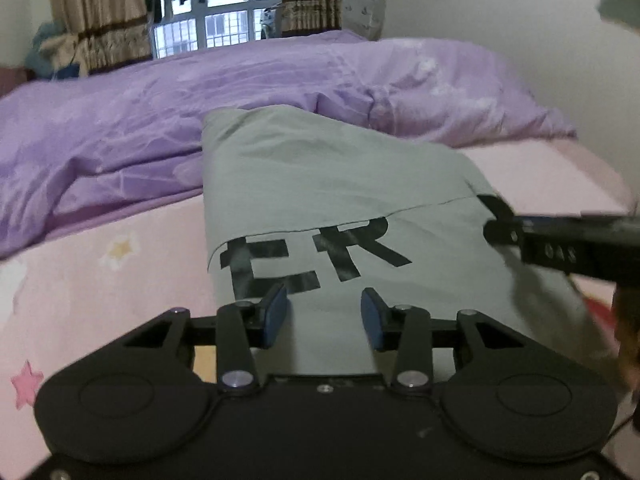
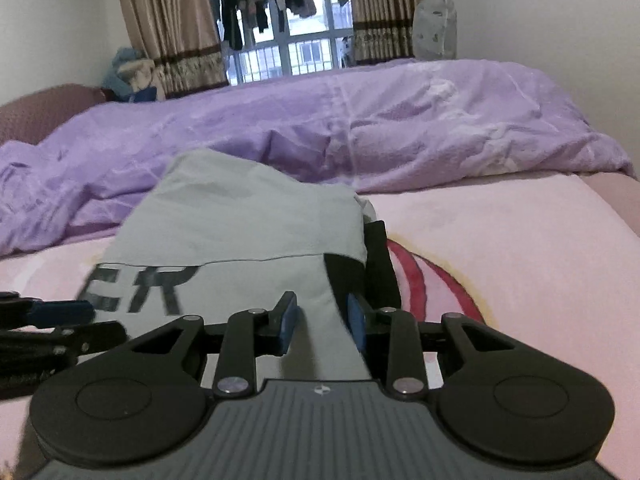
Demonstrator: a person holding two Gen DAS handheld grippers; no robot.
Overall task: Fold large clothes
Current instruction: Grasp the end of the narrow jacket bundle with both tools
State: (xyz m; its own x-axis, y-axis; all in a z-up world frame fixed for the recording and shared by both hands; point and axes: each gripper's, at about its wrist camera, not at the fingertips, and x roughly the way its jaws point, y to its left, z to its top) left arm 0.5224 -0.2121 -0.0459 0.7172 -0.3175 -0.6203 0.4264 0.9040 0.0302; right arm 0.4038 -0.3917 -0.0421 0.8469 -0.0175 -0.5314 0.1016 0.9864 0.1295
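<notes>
Left wrist view: left gripper (image 1: pixel 324 318) tilted down over the grey shirt (image 1: pixel 320 184), fingers (image 1: pixel 276 314) spread, clear of the cloth. Shirt folded on the pink sheet (image 1: pixel 100 256), purple duvet (image 1: pixel 200 92) behind.

Right wrist view: right gripper (image 2: pixel 322 326) angled down at the shirt's (image 2: pixel 248 216) right edge, fingers (image 2: pixel 289 322) parted, gripping nothing. Curtains (image 2: pixel 168 28) and window (image 2: pixel 288 48) beyond the bed.
</notes>
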